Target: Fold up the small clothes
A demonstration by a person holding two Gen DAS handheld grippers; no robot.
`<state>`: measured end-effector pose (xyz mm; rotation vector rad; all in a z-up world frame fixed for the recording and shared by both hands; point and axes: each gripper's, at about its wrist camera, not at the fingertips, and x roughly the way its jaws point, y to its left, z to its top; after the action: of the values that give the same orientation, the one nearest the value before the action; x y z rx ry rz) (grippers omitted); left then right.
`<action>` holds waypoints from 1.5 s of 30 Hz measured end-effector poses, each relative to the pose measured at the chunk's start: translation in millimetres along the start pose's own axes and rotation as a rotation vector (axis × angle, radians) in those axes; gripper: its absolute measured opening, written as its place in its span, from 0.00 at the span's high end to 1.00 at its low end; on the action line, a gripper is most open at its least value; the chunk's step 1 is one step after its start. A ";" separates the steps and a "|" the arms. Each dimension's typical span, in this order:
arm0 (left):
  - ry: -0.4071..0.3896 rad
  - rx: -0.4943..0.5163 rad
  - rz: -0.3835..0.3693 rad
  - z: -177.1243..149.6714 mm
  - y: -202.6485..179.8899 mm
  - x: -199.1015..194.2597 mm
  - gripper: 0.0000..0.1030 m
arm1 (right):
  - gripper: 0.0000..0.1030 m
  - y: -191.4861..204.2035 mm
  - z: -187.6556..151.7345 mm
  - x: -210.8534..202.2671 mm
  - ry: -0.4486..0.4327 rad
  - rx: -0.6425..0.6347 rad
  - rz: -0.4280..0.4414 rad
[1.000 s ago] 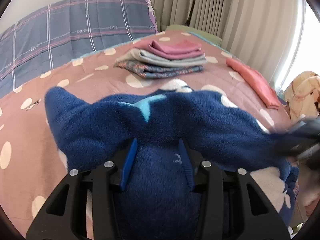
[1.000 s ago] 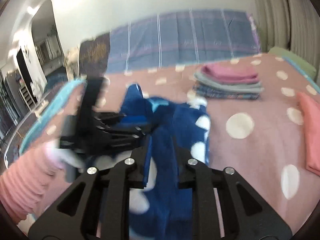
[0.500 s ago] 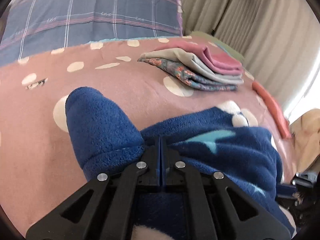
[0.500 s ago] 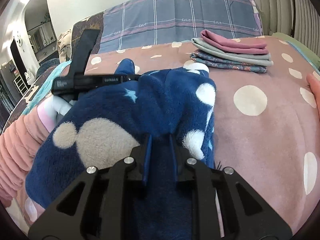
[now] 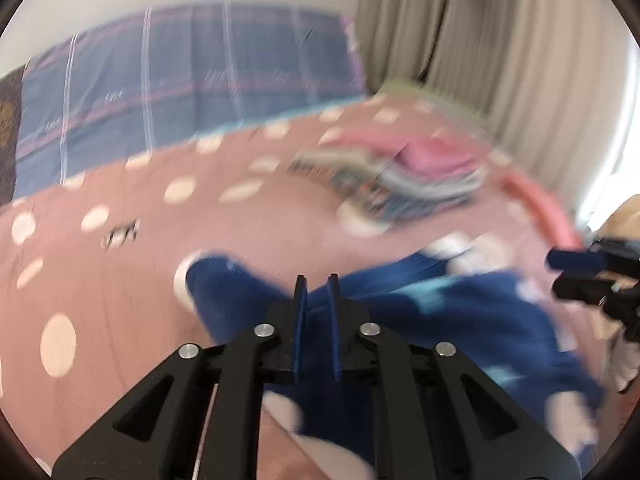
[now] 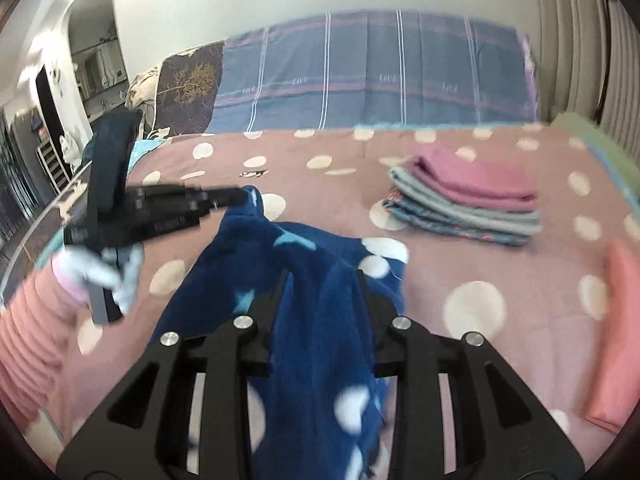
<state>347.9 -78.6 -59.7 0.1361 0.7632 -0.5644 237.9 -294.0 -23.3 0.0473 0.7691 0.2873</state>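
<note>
Fleece garment [image 6: 320, 320], dark blue with pale spots, lies rumpled on the dotted pink bedspread [image 6: 500, 272] under both grippers.

Open bedspread spreads to its left and far side, up to the plaid pillow [image 6: 380, 76]; a folded stack [image 6: 468, 200] sits well apart on the right, a coral cloth [image 6: 616, 340] at the bed's right edge. Right gripper [image 6: 322, 276] tilts down, jaws spread and opening, fleece between them, pads seemingly clear. Left gripper [image 5: 316, 284] shows a narrow gap, opening; blur hides any pinch. Only the right view shows it side-on [image 6: 228, 198] at the garment's raised far tip, above a gloved hand [image 6: 104, 272] and pink sleeve [image 6: 28, 332].
</note>
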 end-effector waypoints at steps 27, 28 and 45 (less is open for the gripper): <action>-0.075 0.305 -0.166 -140.3 -118.8 -108.6 0.63 | 0.61 21.4 -150.7 -36.7 0.097 0.062 0.028; -0.081 0.292 -0.158 -139.9 -122.3 -106.6 0.64 | 0.61 24.0 -155.5 -34.9 0.064 0.041 0.008; -0.057 0.247 -0.059 -135.0 -135.9 -110.7 0.64 | 0.60 20.7 -190.2 -107.6 -0.015 0.236 0.032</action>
<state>128.2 -102.7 -69.8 0.3254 0.6417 -0.7150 28.0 -315.4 -84.0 0.2847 0.7853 0.2251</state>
